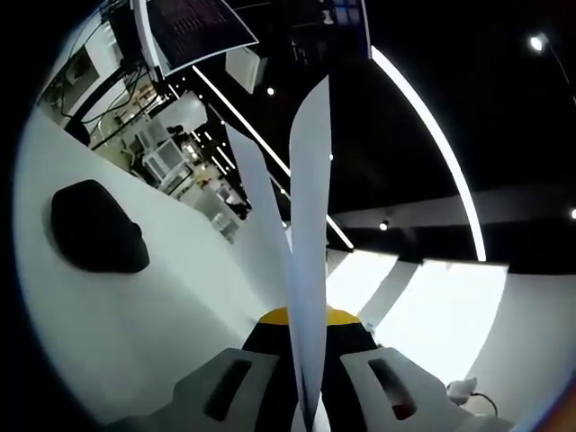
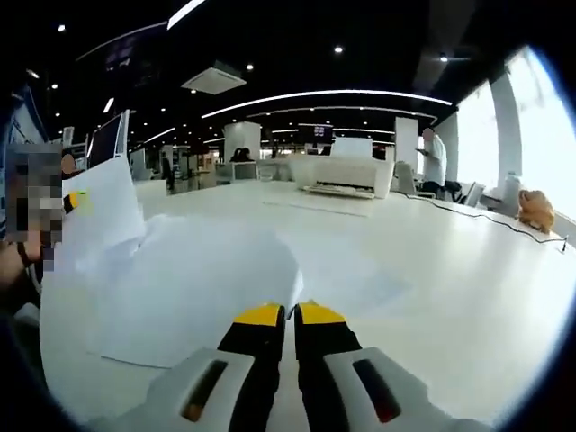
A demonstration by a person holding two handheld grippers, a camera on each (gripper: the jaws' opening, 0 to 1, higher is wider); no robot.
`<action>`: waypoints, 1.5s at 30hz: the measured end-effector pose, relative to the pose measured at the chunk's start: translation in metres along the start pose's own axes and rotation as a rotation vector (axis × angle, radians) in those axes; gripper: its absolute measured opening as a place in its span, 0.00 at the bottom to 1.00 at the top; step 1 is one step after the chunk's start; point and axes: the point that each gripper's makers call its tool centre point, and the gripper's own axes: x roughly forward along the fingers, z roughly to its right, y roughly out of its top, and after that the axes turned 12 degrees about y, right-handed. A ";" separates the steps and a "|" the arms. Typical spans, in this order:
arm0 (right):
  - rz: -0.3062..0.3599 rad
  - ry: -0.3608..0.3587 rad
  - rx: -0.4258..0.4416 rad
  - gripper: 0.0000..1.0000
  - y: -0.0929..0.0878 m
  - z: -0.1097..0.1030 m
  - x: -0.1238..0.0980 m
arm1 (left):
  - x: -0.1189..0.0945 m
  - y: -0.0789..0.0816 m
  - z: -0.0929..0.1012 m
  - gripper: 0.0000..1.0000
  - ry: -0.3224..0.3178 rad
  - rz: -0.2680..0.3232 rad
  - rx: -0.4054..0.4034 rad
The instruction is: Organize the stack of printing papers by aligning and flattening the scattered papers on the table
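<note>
My left gripper point(image 1: 308, 317) is shut on a few white printing papers point(image 1: 310, 225), seen edge-on. They stand up from between its yellow-tipped jaws and fan apart toward the top. In the right gripper view, scattered white papers point(image 2: 193, 288) lie rumpled on the white table point(image 2: 468, 288), ahead and to the left. My right gripper point(image 2: 290, 314) has its yellow tips pressed together at the near edge of the bulging top sheet. Whether it pinches that sheet I cannot tell. At far left, the left gripper's yellow tip point(image 2: 77, 201) holds raised sheets point(image 2: 103, 211).
A black rounded object point(image 1: 97, 228) lies on the white table point(image 1: 153, 333) to the left of the held papers. A person's hand point(image 2: 13, 261) is at the left edge. A white machine point(image 2: 342, 175) stands at the table's far end, a standing person point(image 2: 436, 155) beyond, and a cable point(image 2: 504, 225) runs along the right.
</note>
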 end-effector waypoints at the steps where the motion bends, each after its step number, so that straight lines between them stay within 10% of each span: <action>1: 0.006 0.001 0.005 0.01 0.001 0.000 0.000 | 0.000 0.000 0.000 0.06 0.000 0.000 0.000; 13: 0.070 0.010 0.046 0.01 0.010 -0.001 -0.004 | -0.001 -0.001 0.002 0.06 0.003 -0.003 -0.001; 24: 0.289 0.084 0.107 0.00 0.044 -0.014 -0.021 | -0.001 -0.003 0.004 0.06 0.001 -0.007 0.013; 45: 0.304 0.111 0.090 0.00 0.050 -0.020 -0.018 | -0.002 -0.005 0.006 0.06 0.000 -0.013 0.012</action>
